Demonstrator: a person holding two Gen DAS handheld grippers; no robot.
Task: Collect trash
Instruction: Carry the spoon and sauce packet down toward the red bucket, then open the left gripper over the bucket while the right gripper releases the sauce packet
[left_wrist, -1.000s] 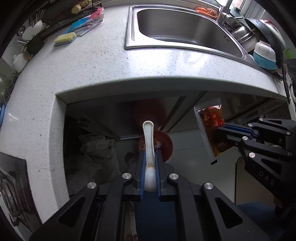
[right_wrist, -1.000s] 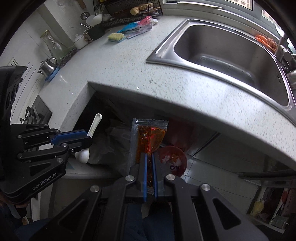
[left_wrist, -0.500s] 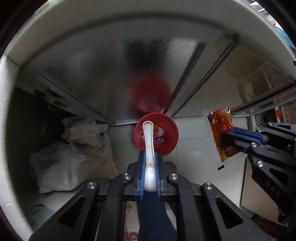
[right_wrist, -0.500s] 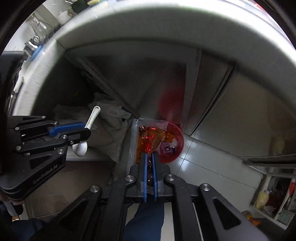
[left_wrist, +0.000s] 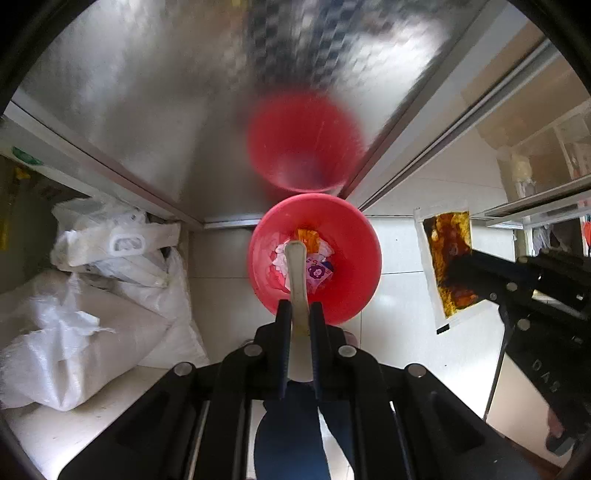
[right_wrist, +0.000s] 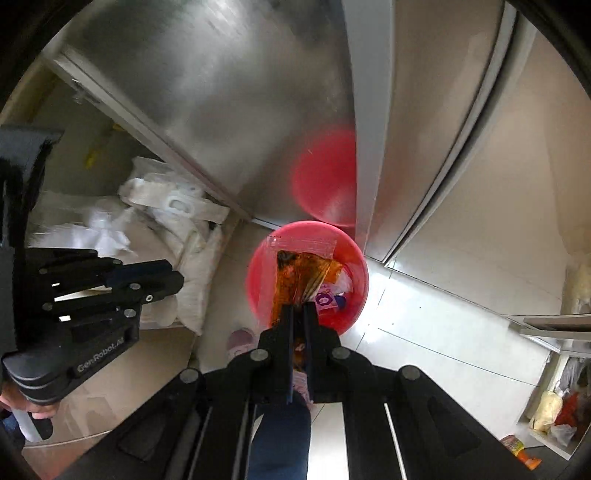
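Observation:
A red trash bin (left_wrist: 354, 280) stands on the tiled floor against a steel cabinet door, with wrappers lying in it. My left gripper (left_wrist: 298, 312) is shut on a white plastic spoon (left_wrist: 297, 280) whose handle hangs over the bin's mouth. To its right, my right gripper (left_wrist: 461, 273) holds a clear sauce packet (left_wrist: 448, 266) with orange-brown contents. In the right wrist view the right gripper (right_wrist: 299, 312) is shut on that sauce packet (right_wrist: 295, 275), which hangs over the red bin (right_wrist: 258, 280). The left gripper's body (right_wrist: 110, 288) shows at the left; its fingertips and the spoon are hidden there.
White sacks and plastic bags (left_wrist: 92, 306) are piled on the floor left of the bin. The steel cabinet door (left_wrist: 166, 92) mirrors the bin. A person's blue-clad leg (left_wrist: 295, 435) is below the grippers. Shelves with items (right_wrist: 554, 406) stand at the far right.
Both grippers have dropped from counter height to below the counter edge. The red bin now looks much larger and closer under the spoon and the packet. Both grips are unchanged.

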